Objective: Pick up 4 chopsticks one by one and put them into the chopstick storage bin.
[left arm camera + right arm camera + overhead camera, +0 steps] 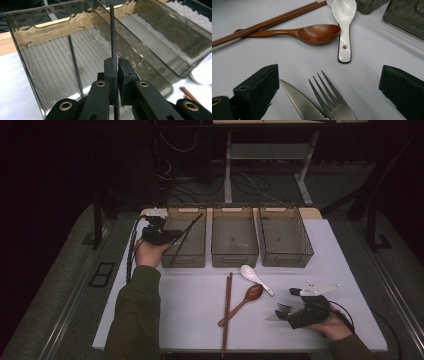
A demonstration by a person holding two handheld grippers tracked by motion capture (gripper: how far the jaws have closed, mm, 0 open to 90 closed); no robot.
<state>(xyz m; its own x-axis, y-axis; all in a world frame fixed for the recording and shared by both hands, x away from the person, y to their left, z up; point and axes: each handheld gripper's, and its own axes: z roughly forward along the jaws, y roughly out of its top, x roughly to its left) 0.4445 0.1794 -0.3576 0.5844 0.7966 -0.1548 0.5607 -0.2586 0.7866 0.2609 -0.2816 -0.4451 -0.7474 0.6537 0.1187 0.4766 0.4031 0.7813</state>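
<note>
My left gripper hangs over the near left corner of the left smoky plastic bin. In the left gripper view that gripper is shut on a thin black chopstick, which slants up and away over the bin. A second black chopstick lies on the bin floor. My right gripper rests on the table at the near right. In the right gripper view its jaws stand wide open around the tips of a metal fork and a serrated knife, touching neither.
Two more smoky bins, middle and right, stand in a row at the back of the white table. A pair of brown chopsticks, a wooden spoon and a white ceramic spoon lie mid-table.
</note>
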